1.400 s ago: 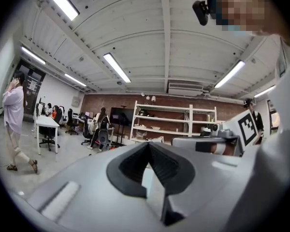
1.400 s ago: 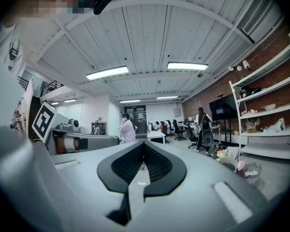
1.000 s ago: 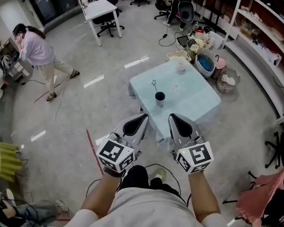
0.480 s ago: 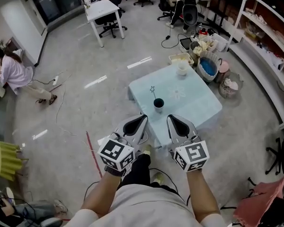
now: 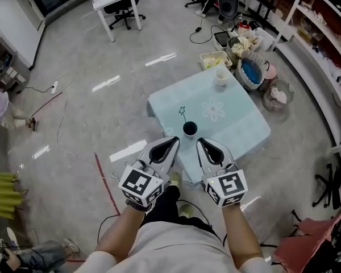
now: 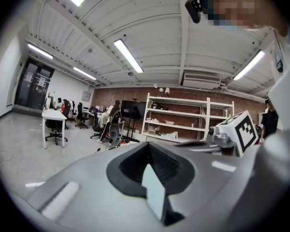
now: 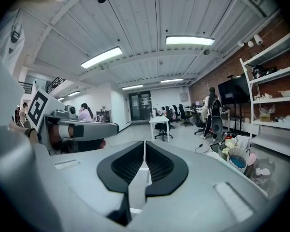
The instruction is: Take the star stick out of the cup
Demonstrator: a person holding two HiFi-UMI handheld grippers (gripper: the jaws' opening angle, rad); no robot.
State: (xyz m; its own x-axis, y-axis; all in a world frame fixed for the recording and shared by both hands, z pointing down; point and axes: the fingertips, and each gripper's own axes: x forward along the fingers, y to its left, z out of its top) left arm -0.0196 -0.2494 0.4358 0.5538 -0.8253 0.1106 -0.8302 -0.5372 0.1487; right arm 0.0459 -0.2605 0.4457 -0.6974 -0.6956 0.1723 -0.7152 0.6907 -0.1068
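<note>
Nearest the person, the left gripper [image 5: 173, 141] and the right gripper [image 5: 202, 143] are held side by side, both pointing to 12 o'clock. In the left gripper view the fingers [image 6: 135, 166] are pressed together with nothing between them. The right gripper view shows the same: its fingers [image 7: 159, 164] meet along a thin seam and pinch nothing. Both of those views look out level across the room, and neither shows the cup, so it probably sits below their line of aim.

Just past the tips in the head view, the dark cup [image 5: 190, 129] stands near the close edge of the pale blue desk [image 5: 241, 124]. It lies at about 1 o'clock from the left gripper and 11 o'clock from the right, and neither is clearly nearer.

The star stick [image 5: 184, 116] stands in the cup. Its long axis runs from the cup toward 11 o'clock, with the small star at the far upper end. This lean carries the free end toward the left gripper's side. Judging from that, a pinch on the shaft above the rim would need one pair of fingers spread first, then lowered and tipped down toward the cup.

Farther on, at 1 o'clock from the cup, are a flower print [image 5: 213, 110] and then a white cup [image 5: 220, 76] at the desk's far end.
</note>
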